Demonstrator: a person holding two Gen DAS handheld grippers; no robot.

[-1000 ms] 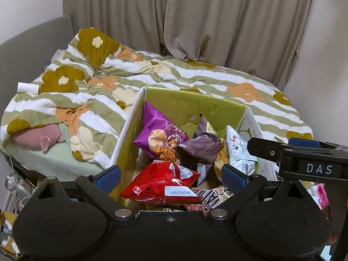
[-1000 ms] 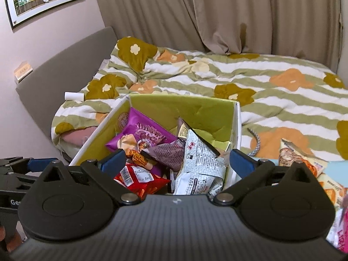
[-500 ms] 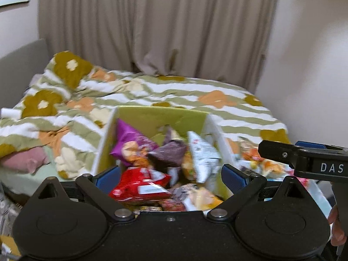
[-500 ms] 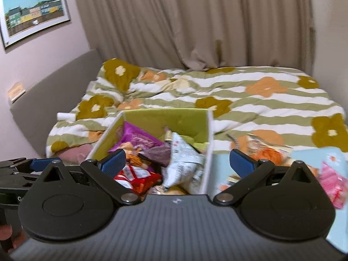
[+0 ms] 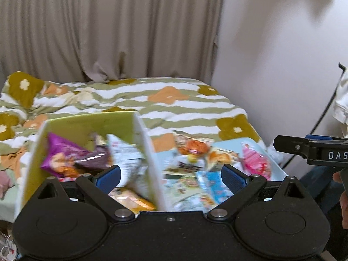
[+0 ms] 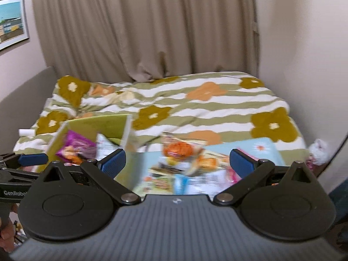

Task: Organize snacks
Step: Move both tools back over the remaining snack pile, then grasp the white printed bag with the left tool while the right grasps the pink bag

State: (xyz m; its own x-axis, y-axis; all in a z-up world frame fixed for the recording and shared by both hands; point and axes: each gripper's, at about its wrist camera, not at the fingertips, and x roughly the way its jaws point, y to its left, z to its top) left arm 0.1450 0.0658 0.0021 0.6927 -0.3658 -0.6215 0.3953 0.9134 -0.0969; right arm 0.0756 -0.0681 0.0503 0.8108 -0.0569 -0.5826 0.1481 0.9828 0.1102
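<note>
1. Left gripper [image 5: 170,177] — jaws spread wide, nothing between the blue pads [image 5: 108,176]. It hangs above the near edge of the snack pile, astride the right wall of the box.
2. Right gripper [image 6: 178,162] — jaws likewise wide and empty, held above the loose packets.
3. Open-topped cardboard box with yellow-green inner walls [image 5: 87,122] stands on the bed, left of centre. Inside it: a purple crinkled snack bag [image 5: 59,154], a dark maroon packet [image 5: 95,158], a white printed packet [image 5: 125,154] leaning on the right wall, and an orange-yellow packet [image 5: 132,200] near the front.
4. Just right of the box, a pale blue flat sheet [image 6: 258,146] carries the loose snacks: an orange-printed clear bag [image 6: 178,149], a pink packet [image 5: 255,163], and light blue printed packets [image 5: 212,186]. Motion blur hides their labels.
5. Underneath — a bed with a green-and-white striped duvet with orange and olive flowers [image 6: 195,108].
6. Behind: beige curtains [image 6: 141,28]; a framed picture [image 6: 12,21] on the left wall.
</note>
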